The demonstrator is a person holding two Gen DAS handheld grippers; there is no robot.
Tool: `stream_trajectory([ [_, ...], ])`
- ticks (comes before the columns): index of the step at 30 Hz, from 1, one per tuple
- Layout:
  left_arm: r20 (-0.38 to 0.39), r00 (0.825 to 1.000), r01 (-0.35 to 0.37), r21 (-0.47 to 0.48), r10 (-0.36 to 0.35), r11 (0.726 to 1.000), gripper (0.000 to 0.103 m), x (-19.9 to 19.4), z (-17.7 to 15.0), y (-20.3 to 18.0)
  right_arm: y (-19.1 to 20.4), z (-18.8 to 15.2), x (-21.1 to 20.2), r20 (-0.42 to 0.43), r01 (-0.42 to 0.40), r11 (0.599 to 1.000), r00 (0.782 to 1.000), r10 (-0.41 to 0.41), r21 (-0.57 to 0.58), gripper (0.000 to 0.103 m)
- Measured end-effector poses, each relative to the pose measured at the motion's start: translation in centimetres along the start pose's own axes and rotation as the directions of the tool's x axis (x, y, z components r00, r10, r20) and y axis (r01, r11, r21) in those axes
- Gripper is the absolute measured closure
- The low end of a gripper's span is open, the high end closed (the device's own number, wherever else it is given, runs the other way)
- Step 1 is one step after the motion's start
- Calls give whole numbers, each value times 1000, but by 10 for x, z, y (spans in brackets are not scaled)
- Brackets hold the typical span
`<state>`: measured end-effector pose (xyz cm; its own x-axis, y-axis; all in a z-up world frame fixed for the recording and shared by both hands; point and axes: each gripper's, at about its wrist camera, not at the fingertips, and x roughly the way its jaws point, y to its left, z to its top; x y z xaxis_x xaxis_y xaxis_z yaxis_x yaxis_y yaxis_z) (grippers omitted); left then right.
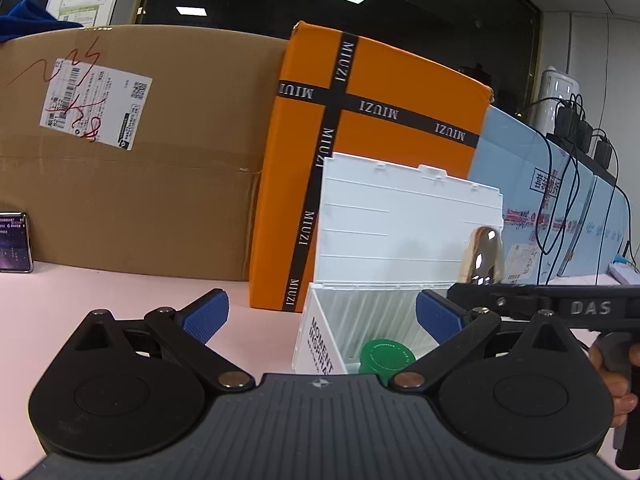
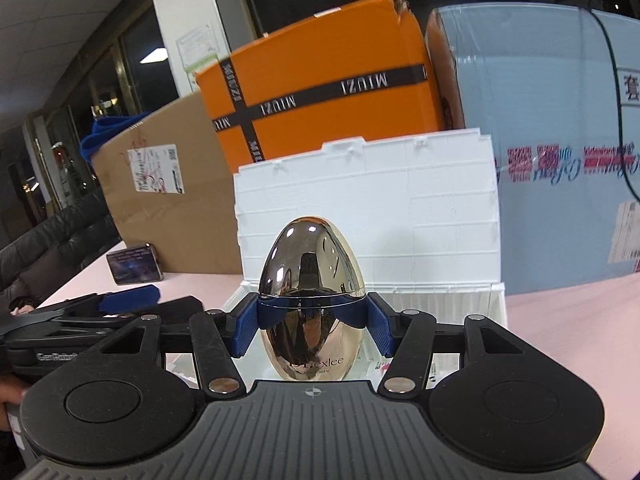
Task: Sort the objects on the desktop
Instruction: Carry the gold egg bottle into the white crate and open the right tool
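My right gripper point(image 2: 312, 322) is shut on a shiny gold egg-shaped sunscreen bottle point(image 2: 310, 272) and holds it upright over the open white storage box point(image 2: 400, 216). The bottle's top also shows in the left wrist view point(image 1: 484, 254), above the right gripper's arm. My left gripper point(image 1: 322, 314) is open and empty, just in front of the white box point(image 1: 400, 224). A green round lid point(image 1: 387, 355) lies inside the box. The box's lid stands upright behind it.
An orange MIUZI box point(image 1: 380, 120), a brown cardboard carton point(image 1: 132, 152) and a light blue box point(image 2: 552, 140) stand behind the white box. A phone point(image 1: 15, 242) leans against the carton at left. Cables hang at the far right point(image 1: 568, 184). The table is pink point(image 1: 80, 292).
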<state>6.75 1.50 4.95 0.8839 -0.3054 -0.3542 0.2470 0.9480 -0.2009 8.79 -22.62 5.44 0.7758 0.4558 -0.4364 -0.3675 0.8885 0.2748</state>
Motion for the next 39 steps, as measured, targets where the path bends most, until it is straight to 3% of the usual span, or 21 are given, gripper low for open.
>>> stream_trajectory([
  [18, -18, 1000, 16, 0, -16, 1000, 1, -5, 3, 8, 24, -16, 62, -217, 43, 998, 976, -33, 42, 49],
  [28, -35, 999, 15, -10, -16, 1000, 1, -1, 0, 10, 22, -15, 64, -230, 50, 997, 973, -35, 61, 47],
  [39, -53, 999, 6, -13, -7, 1000, 1, 3, -1, 11, 11, -11, 44, -158, 69, 995, 986, -58, 66, 41],
])
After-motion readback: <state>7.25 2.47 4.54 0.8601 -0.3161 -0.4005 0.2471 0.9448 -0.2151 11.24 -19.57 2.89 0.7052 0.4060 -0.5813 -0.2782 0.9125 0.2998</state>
